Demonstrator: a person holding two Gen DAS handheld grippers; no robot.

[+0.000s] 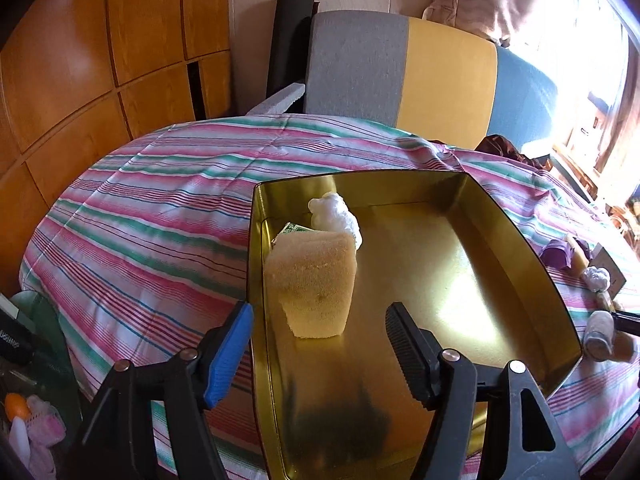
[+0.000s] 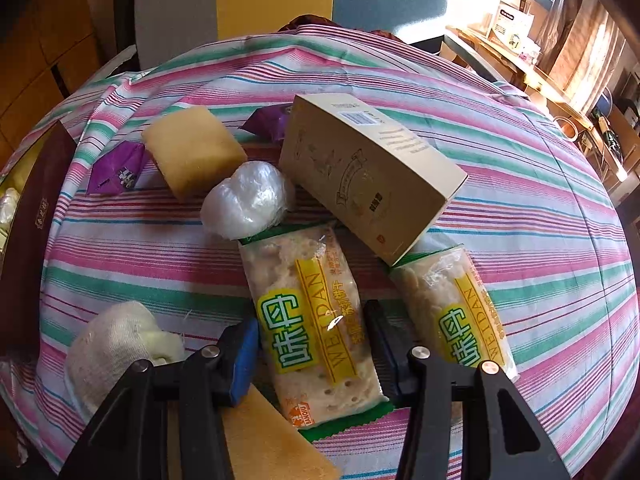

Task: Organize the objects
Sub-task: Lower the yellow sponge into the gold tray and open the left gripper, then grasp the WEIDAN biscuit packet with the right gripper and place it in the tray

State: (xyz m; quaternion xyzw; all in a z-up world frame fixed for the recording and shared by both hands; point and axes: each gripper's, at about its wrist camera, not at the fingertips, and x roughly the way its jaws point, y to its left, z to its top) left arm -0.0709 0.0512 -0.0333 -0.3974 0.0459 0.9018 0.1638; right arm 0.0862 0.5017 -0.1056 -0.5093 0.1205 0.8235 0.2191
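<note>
1. Left wrist view: a gold tin [image 1: 472, 264] sits open on a striped cloth [image 1: 152, 216], its near left wall running between the two fingers of the left gripper [image 1: 320, 354].
2. The left gripper's jaws stand apart with nothing pressed between them; the blue pad is outside the tin's left wall, the black pad over the tin's floor.
3. Just ahead of the pads, a yellow sponge [image 1: 314, 284] stands against the left wall of the tin, with a white plastic wad [image 1: 336, 216] and a green-printed slip [image 1: 294, 229] behind it in the far left corner.
4. The tin's middle and right side are bare metal, and the cloth to the left of the tin lies bare as far as the table's rounded edge.
5. Right wrist view: the right gripper [image 2: 312, 354] has its jaws clamped on a cracker packet [image 2: 316, 320], a pad against each long side.
6. A second cracker packet [image 2: 456, 312] lies just to the right, its far end under a tilted cardboard box [image 2: 368, 172].
7. A clear plastic ball [image 2: 248, 200], a sponge block [image 2: 192, 148] and purple wrappers [image 2: 116, 168] crowd the cloth beyond; a white sock bundle [image 2: 120, 340] lies near left, and a sponge wedge [image 2: 272, 436] sits under the gripper.
</note>
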